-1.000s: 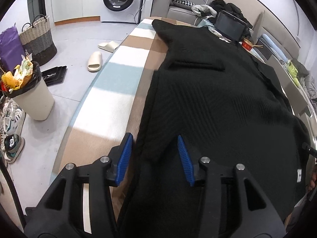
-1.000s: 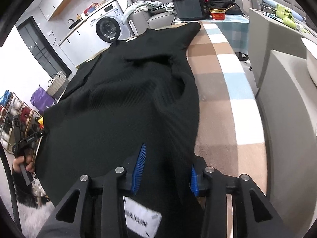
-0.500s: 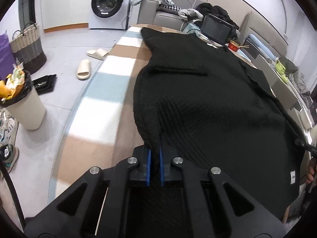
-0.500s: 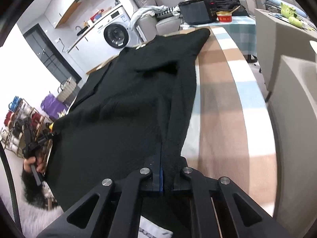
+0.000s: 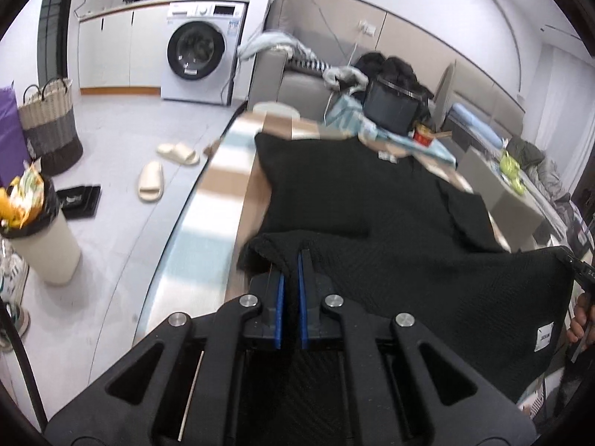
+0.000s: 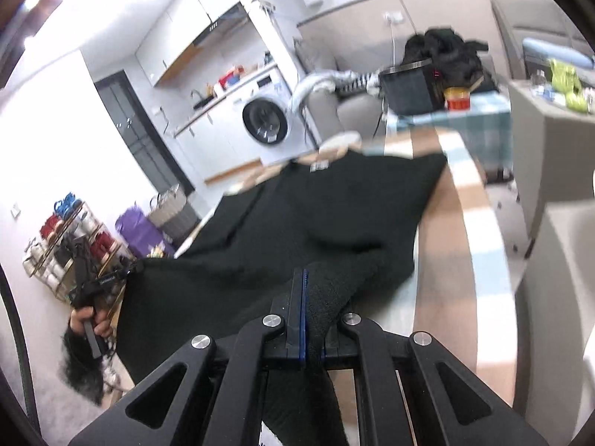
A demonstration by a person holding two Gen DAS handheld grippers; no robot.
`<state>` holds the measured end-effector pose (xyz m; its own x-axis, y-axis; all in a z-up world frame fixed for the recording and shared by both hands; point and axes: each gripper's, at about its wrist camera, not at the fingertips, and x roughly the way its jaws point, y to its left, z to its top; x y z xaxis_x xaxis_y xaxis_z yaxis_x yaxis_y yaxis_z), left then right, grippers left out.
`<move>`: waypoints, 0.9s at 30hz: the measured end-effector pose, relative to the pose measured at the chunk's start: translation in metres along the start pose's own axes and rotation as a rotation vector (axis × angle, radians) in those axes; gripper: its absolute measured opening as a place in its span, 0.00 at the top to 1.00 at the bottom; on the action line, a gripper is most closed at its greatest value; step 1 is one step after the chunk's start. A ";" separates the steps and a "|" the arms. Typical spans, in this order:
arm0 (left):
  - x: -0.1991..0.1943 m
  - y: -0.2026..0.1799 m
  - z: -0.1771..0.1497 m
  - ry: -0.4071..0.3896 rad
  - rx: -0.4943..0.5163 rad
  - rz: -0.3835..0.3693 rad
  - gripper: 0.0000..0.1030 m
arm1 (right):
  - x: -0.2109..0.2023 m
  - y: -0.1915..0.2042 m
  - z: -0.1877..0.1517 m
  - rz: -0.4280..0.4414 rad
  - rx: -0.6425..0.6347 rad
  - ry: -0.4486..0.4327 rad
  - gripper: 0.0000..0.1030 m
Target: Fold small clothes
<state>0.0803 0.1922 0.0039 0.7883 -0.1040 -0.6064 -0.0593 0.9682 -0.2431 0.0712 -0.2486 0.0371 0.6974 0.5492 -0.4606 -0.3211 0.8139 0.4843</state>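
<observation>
The black ribbed knit garment point(image 5: 372, 200) lies spread along the long table point(image 5: 223, 171) with its brown, white and pale-blue checked cloth, its far end flat on the cloth and its near hem lifted clear of the surface at both corners. The left tongs point(image 5: 290, 256) are closed tight on the hem corner nearest the floor side, blue pads pressed together with a fold of knit between them. The right tongs point(image 6: 305, 278) are likewise closed on the other hem corner, the fabric bunched over their right pad and hanging down in front of the camera. Between the two grips the hem hangs in a loose sag, and a small white label point(image 5: 544, 336) shows on the garment's near edge. At the far end of the table sit a dark box-shaped appliance point(image 5: 394, 107) and a red round tin point(image 5: 424, 135). Beyond the table stands a white front-loading washing machine point(image 5: 200, 63), with cream slippers point(image 5: 150, 186) on the pale floor beside the table. Further from the table stand a woven basket point(image 5: 50, 122) and a full white waste bin point(image 5: 41, 238) lined with a black bag.
</observation>
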 end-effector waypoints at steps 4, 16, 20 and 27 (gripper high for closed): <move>0.029 0.006 0.027 -0.005 -0.040 0.012 0.96 | 0.023 -0.017 0.022 -0.106 0.062 -0.057 0.96; 0.100 0.027 0.023 0.151 -0.059 0.115 0.37 | 0.064 -0.090 0.009 -0.285 0.301 0.118 0.43; 0.128 0.031 0.027 0.172 -0.096 0.090 0.37 | 0.088 -0.095 0.012 -0.224 0.318 0.166 0.43; 0.172 0.016 0.032 0.225 -0.071 0.035 0.79 | 0.127 -0.081 0.013 -0.318 0.216 0.244 0.55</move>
<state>0.2346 0.1969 -0.0797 0.6288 -0.1267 -0.7672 -0.1333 0.9545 -0.2668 0.1940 -0.2466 -0.0513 0.5601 0.3277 -0.7609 0.0442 0.9053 0.4224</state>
